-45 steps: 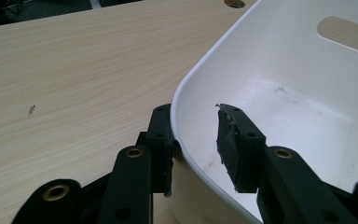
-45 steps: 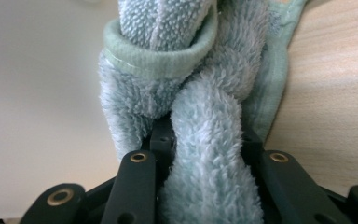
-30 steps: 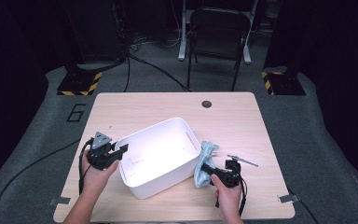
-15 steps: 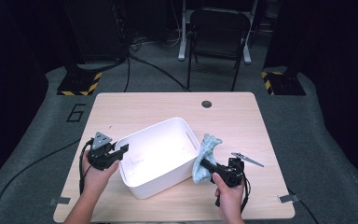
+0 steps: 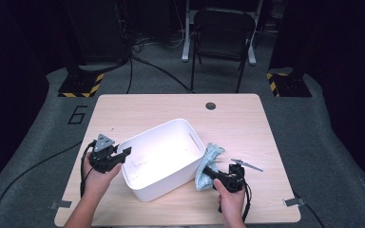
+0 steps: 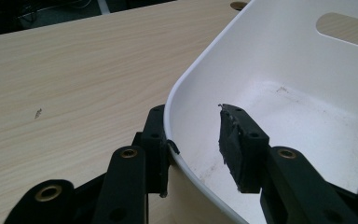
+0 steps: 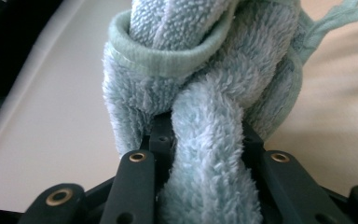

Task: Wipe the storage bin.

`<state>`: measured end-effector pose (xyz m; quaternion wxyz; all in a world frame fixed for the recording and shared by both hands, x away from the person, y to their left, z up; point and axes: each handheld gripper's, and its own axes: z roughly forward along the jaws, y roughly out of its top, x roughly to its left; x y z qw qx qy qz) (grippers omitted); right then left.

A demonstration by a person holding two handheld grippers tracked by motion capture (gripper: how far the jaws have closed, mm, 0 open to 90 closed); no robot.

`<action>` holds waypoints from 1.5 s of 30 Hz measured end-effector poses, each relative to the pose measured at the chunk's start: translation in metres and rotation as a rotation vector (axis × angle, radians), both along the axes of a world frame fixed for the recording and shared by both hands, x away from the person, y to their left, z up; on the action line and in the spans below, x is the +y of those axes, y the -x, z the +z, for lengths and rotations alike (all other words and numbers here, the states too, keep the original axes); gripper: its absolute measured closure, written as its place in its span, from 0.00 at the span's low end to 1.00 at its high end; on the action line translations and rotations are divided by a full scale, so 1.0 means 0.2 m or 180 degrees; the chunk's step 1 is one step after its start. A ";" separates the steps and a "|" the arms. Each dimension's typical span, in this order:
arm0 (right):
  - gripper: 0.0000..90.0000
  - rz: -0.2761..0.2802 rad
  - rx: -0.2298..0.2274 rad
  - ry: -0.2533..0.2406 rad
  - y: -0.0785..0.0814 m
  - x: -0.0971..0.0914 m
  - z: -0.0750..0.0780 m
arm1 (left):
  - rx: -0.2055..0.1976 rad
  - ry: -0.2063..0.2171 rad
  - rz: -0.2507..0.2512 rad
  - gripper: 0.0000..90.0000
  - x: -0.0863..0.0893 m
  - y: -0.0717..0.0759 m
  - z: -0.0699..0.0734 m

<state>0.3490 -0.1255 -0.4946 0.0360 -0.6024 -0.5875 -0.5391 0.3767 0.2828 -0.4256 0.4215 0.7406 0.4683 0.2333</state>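
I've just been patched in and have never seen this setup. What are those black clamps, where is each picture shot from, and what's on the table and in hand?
No robot arm is here: a person holds a two-jaw hand gripper in each hand. The high view looks down from above the person's side of a wooden table.

The other two pictures come from cameras riding on the grippers, looking along their black jaws.

On the table sits a white plastic bin with handle slots. The left gripper straddles the bin's rim near a corner: in its own view one jaw lies against the outside wall, the other stands apart inside, so it is not clamped.

The right gripper is shut on a light blue-green terry towel, bunched up just outside the bin's right wall.
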 end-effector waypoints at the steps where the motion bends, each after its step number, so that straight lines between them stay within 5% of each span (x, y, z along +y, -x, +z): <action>1: 0.75 0.0013 0.0038 0.0008 -0.01 0.00 -0.02 | 0.0000 0.0002 0.0002 0.70 0.00 0.00 0.00; 9: 0.75 0.0189 0.0449 0.0111 -0.07 0.01 -0.17 | 0.0009 -0.0002 0.0026 0.70 0.00 0.00 0.00; 18: 0.75 0.0164 0.0482 0.0047 -0.07 0.00 -0.18 | 0.0020 -0.0043 -0.0040 0.68 0.00 0.00 0.01; 27: 0.74 0.0131 0.0518 0.0012 -0.07 -0.02 -0.18 | 0.0206 -0.0058 -0.0330 0.64 0.02 -0.01 0.04; 36: 0.73 0.0073 0.0496 -0.0029 -0.08 -0.05 -0.18 | 0.0469 -0.0002 -0.0966 0.63 0.06 -0.01 0.05; 42: 0.73 0.0052 0.0499 -0.0040 -0.09 -0.05 -0.18 | 0.0327 -0.0235 -0.0808 0.66 -0.02 0.00 0.03; 45: 0.73 0.0028 0.0512 -0.0073 -0.09 -0.05 -0.18 | 0.0309 -0.0218 -0.0729 0.72 -0.02 0.00 0.03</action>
